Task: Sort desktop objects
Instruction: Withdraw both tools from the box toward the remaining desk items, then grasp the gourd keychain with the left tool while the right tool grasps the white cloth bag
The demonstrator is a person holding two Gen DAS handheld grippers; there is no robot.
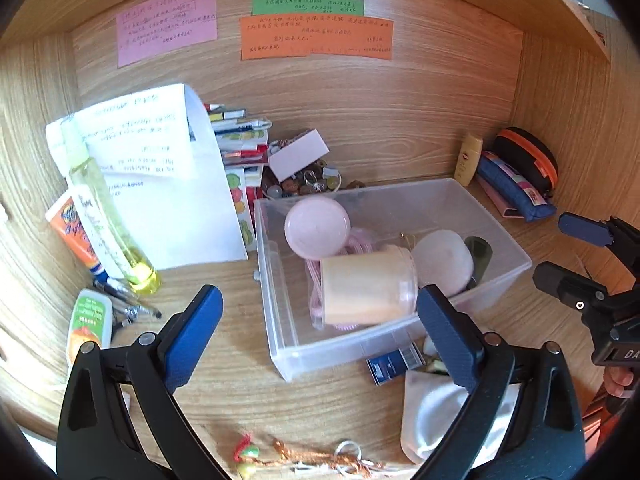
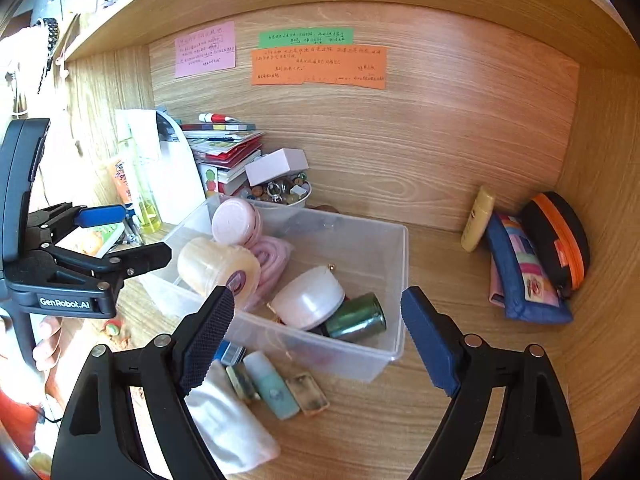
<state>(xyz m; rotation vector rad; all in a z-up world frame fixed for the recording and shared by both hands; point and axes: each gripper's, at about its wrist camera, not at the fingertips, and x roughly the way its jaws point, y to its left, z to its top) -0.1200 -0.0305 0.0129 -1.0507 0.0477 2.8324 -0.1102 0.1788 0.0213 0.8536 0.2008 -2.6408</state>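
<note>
A clear plastic bin stands mid-desk. It holds a pink round case, a cream jar lying on its side, a white round case, a pink coil and a green bottle. My left gripper is open and empty, just in front of the bin. My right gripper is open and empty at the bin's near right corner; it also shows in the left wrist view.
A white cloth, small tubes and tins lie before the bin. Bottles and tubes, papers, books and a bowl of beads stand at left and back. A lotion bottle and pouches lie right.
</note>
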